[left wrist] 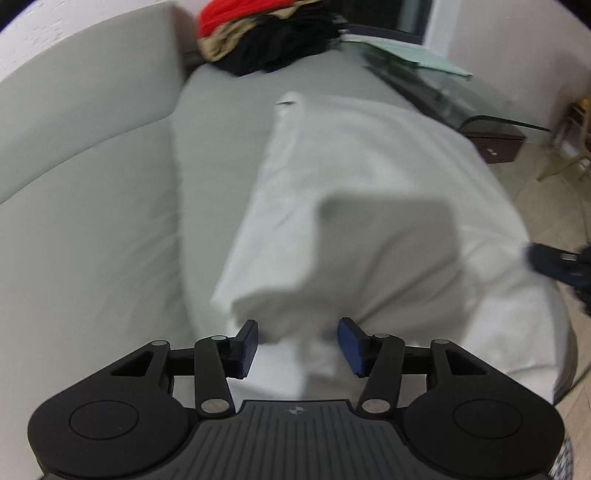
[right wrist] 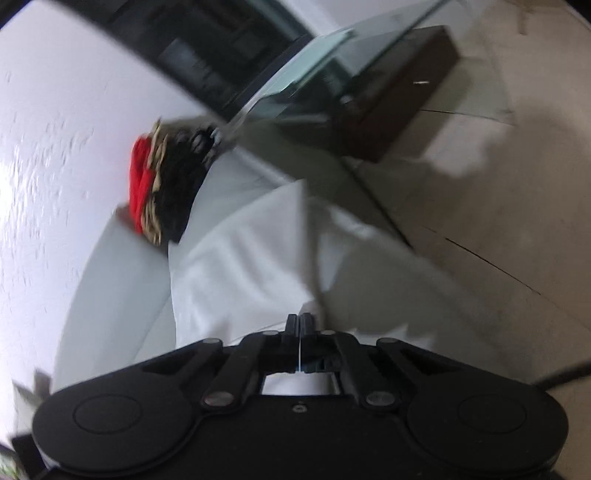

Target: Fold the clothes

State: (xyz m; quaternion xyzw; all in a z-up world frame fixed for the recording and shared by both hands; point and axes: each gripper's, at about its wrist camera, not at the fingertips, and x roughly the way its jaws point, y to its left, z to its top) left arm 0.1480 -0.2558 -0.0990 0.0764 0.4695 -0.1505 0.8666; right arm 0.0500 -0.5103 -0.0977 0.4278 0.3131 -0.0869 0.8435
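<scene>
White garment point(left wrist: 369, 177), partly folded, on grey sofa point(left wrist: 92, 184)

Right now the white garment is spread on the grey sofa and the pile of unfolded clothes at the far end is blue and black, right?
Not quite. The pile is red, tan and black, not blue, as the left wrist view shows. The white garment does lie on the grey sofa.

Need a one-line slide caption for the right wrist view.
Right gripper, jaws shut on the white garment, above the grey sofa.
</scene>
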